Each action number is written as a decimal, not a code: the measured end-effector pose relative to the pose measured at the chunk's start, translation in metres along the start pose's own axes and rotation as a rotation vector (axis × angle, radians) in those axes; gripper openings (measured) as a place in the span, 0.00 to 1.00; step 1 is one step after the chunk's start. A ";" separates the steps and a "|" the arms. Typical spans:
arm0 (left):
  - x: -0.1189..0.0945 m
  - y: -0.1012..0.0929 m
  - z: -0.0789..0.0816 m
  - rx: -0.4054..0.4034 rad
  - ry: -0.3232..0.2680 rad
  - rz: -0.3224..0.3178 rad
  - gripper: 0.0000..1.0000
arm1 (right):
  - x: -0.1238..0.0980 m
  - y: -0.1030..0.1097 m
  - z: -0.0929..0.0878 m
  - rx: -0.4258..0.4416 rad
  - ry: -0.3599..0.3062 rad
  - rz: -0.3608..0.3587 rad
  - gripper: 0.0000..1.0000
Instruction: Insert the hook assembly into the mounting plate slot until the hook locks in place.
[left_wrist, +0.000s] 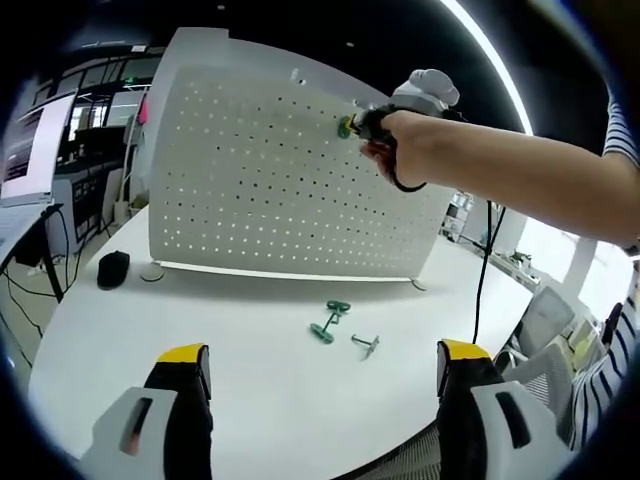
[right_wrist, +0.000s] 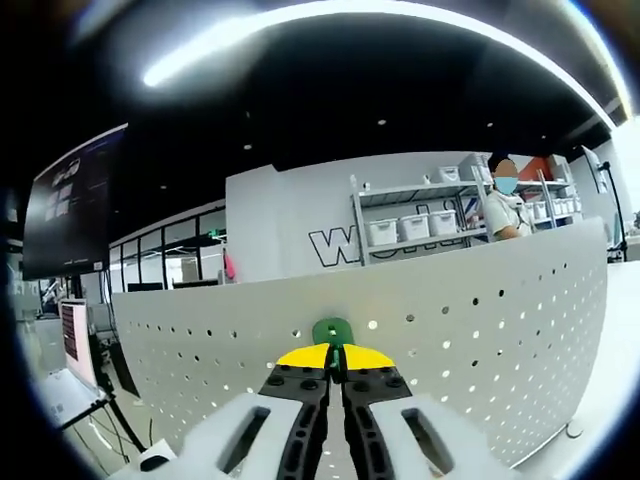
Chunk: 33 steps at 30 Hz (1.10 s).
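Green hook (right_wrist: 332, 331) sits pinched in closed right tongs (right_wrist: 335, 358) against pegboard (right_wrist: 480, 330); left tongs (left_wrist: 320, 365) gape, holding nothing.

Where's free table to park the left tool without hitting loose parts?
Bare tabletop runs from the left tool up to the pegboard foot, bordered left by the black mouse. Also bare right of the grey hook, toward the table edge. Crowded mid-table: the green hook and the grey one lie close together. The right tool holds a green hook at the board.
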<state>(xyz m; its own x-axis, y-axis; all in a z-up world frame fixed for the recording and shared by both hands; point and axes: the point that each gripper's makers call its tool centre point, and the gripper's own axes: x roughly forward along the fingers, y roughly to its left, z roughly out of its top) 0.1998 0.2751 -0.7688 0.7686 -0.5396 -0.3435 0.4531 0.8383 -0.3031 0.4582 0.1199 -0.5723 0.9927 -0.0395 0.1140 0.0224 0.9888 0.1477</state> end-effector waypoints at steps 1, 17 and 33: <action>0.000 0.000 0.000 -0.002 -0.002 0.000 0.96 | 0.001 0.000 -0.002 0.004 0.009 0.002 0.00; 0.000 0.002 0.002 -0.013 -0.006 -0.001 0.95 | 0.004 0.002 -0.004 -0.005 0.026 -0.033 0.00; 0.000 -0.001 0.001 -0.010 0.000 -0.015 0.95 | 0.004 0.007 0.021 -0.052 0.036 0.001 0.13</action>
<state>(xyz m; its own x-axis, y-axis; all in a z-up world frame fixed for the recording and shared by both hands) 0.1999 0.2739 -0.7680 0.7616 -0.5522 -0.3392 0.4602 0.8294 -0.3169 0.4603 0.1232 -0.5502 0.9964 -0.0341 0.0781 0.0265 0.9950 0.0967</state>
